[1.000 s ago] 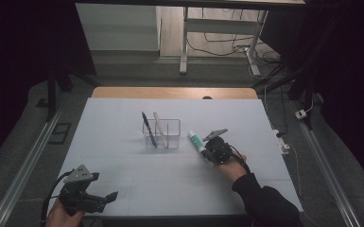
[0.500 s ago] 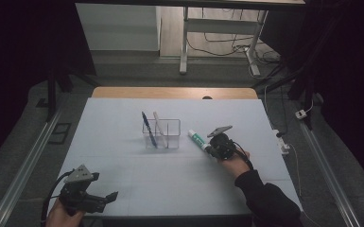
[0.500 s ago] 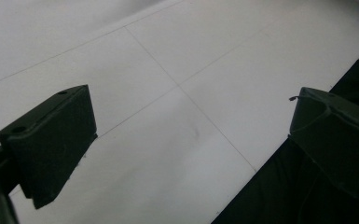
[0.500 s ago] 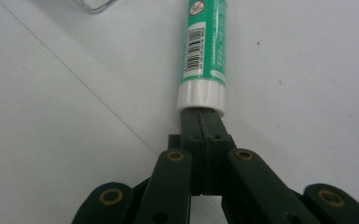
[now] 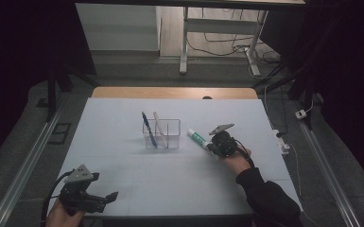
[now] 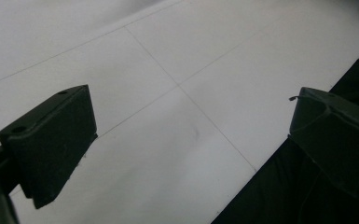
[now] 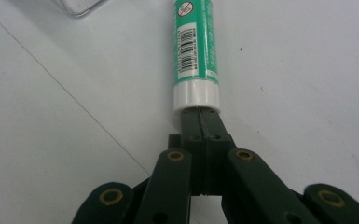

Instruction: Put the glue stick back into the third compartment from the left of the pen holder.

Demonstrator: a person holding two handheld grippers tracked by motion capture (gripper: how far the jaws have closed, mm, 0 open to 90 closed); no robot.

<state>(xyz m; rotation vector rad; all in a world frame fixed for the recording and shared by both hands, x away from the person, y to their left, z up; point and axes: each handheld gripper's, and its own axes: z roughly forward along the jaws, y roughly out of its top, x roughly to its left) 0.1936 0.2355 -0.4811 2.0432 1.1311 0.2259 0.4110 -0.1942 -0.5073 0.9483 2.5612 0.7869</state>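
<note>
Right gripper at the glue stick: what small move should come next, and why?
Probably open the right gripper a little and slide it forward around the glue stick. Its jaws are closed together, tips at the white end, gripping nothing. The stick lies flat on the table beside the clear organizer. The left gripper sits open, far off.

My white table top (image 5: 123, 118) fills the middle of the frame, a wooden edge strip (image 5: 170, 92) along its far side. Beyond it, at the top, grey floor (image 5: 217, 71) carries a metal stand's legs (image 5: 185, 42), loose cables (image 5: 222, 47) and a pale cabinet (image 5: 118, 28). Both upper corners are dark. Metal rails (image 5: 23, 161) run down either side.
</note>
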